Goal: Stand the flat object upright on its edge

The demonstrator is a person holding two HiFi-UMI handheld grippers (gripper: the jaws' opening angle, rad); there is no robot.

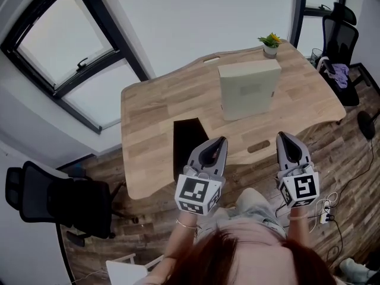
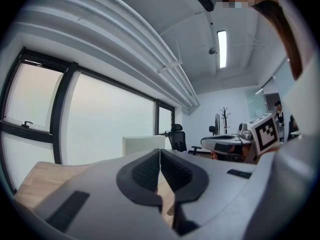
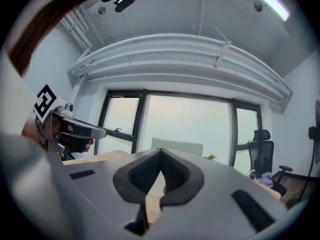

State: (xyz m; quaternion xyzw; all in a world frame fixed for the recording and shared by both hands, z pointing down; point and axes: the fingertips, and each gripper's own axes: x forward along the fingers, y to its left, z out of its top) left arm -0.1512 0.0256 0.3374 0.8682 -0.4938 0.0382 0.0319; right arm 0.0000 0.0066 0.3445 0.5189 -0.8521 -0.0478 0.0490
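Left gripper [image 1: 224, 139], right gripper [image 1: 279, 135]: box [image 1: 248, 91] stands well beyond their fingers.

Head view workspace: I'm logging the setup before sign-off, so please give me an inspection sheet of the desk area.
Surface: wooden desk, curved outline.
Job's things: beige flat box stands upright towards the far edge.
Clutter: potted plant at the far edge; dark rectangle at the near edge, mat or cutout unclear.
Grippers: left gripper and right gripper both shut, empty, short of the box.
Cables: power strip with leads on the floor, right.
Surroundings: office chair left, windows, wood floor.
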